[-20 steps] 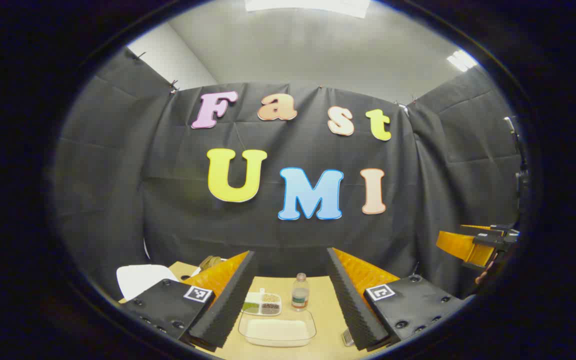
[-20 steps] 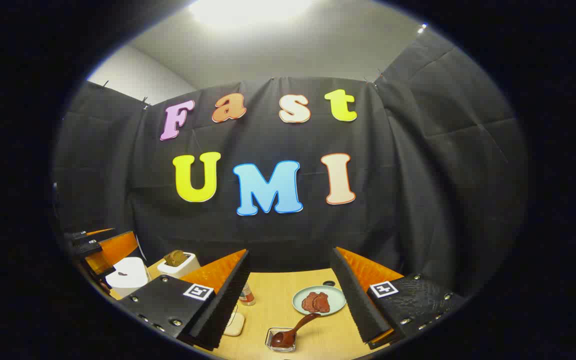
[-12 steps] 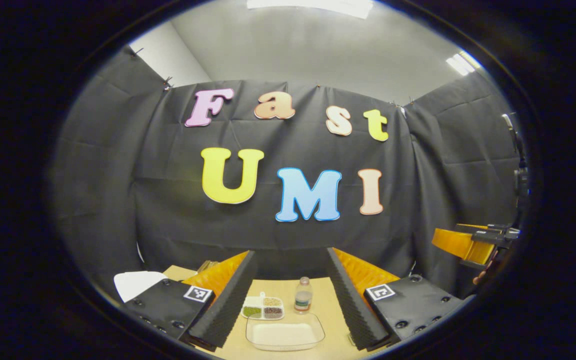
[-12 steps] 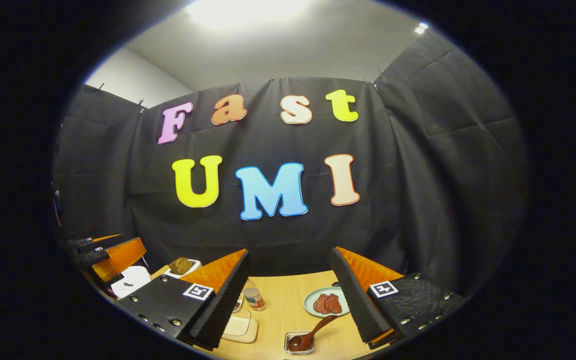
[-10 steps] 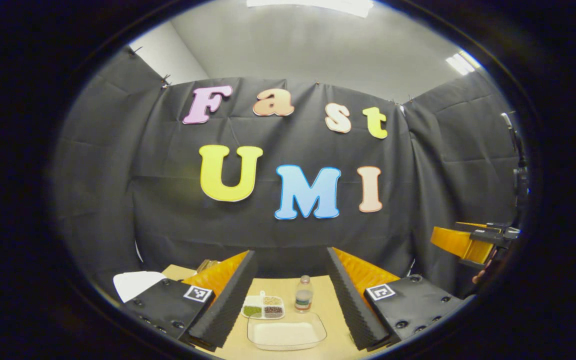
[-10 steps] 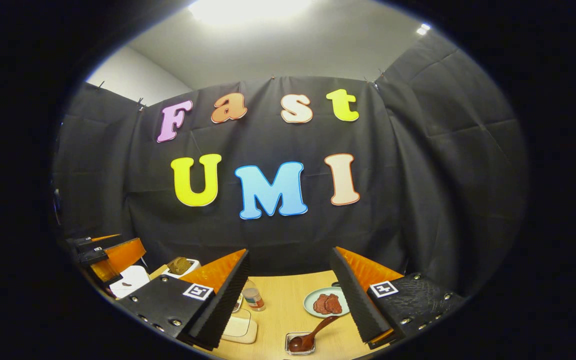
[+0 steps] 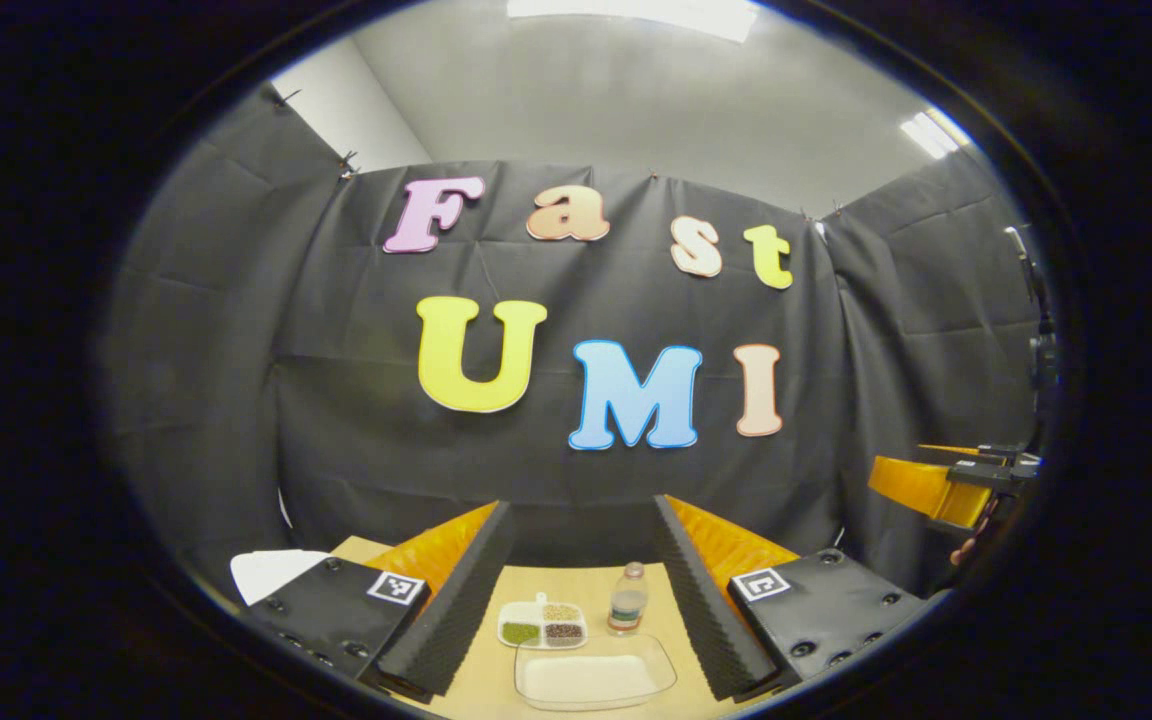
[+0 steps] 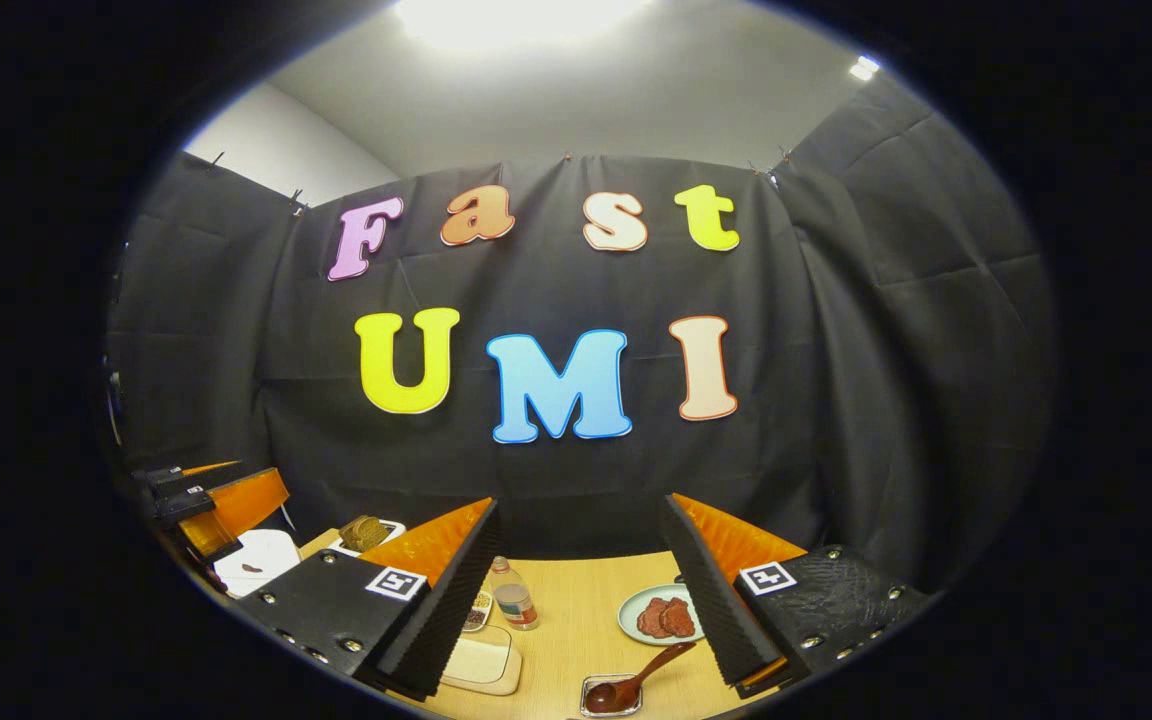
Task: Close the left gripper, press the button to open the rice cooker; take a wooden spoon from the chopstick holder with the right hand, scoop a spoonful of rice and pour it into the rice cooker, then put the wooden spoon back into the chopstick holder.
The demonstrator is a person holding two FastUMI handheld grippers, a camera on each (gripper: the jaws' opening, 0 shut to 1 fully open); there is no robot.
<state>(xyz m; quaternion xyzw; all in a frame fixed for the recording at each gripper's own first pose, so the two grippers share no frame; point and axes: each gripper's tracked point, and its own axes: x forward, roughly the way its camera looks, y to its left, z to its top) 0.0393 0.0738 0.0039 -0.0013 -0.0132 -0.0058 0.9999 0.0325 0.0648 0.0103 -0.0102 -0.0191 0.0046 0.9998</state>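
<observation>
My left gripper [image 7: 581,505] is open, held above the wooden table with nothing between its fingers. Past it lies a clear tray of white rice [image 7: 594,672], and the white rice cooker [image 7: 271,572] peeks out at the lower left. My right gripper [image 8: 579,502] is open too and holds nothing. In the right gripper view the rice cooker [image 8: 256,555] stands at the left, lid down. Behind it a white holder [image 8: 364,535] carries brown wooden pieces. The rice tray [image 8: 481,660] is partly hidden by my left finger. Each gripper shows at the edge of the other's view, the right gripper [image 7: 936,485] and the left gripper [image 8: 221,500].
A divided dish of beans [image 7: 541,625] and a small bottle [image 7: 626,598] stand behind the rice tray. A plate of red meat slices [image 8: 661,613] sits to the right. A brown spoon rests in a small glass dish [image 8: 626,690] near the front. Black cloth walls close in the table.
Both grippers have swung a little to the left, so the table things have slid right in each view. Both grippers stay open and hold nothing.
</observation>
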